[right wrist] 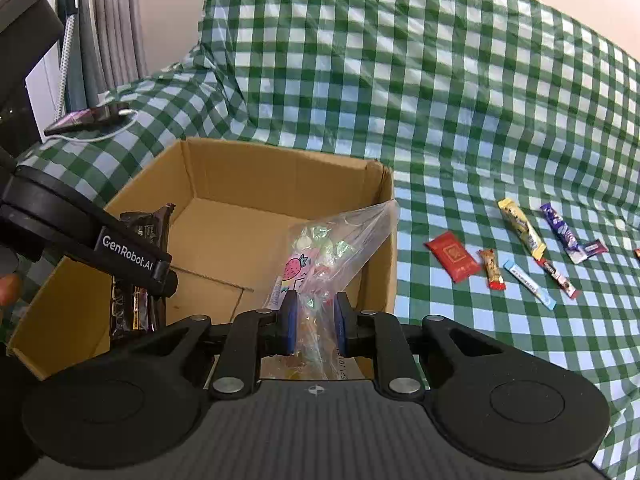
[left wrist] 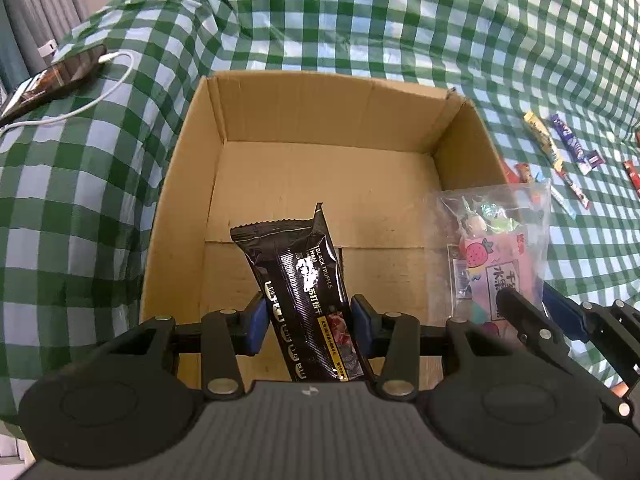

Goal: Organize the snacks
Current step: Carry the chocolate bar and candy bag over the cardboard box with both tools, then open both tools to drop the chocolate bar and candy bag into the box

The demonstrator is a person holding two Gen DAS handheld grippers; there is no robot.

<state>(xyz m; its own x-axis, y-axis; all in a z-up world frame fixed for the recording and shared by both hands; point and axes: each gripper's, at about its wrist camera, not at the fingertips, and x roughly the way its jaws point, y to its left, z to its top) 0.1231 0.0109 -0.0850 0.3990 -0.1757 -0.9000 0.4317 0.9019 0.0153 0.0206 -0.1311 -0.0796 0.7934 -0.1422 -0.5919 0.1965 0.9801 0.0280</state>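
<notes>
My left gripper [left wrist: 309, 322] is shut on a long black snack packet [left wrist: 302, 280], held over the open cardboard box [left wrist: 320, 128]. The same black packet [right wrist: 138, 300] shows at the left of the right wrist view, under the left gripper's arm. My right gripper [right wrist: 314, 322] is shut on a clear plastic bag of candies [right wrist: 320, 256] with a pink strawberry card inside, held over the box's [right wrist: 280, 176] right side. That bag [left wrist: 496, 240] appears at the right of the left wrist view, by the box's right wall.
Several small snack bars [right wrist: 520, 226] and a red packet [right wrist: 452, 256] lie on the green checked cloth [right wrist: 440, 100] right of the box. A phone [left wrist: 52, 78] with a white cable lies at the far left. Curtains hang behind.
</notes>
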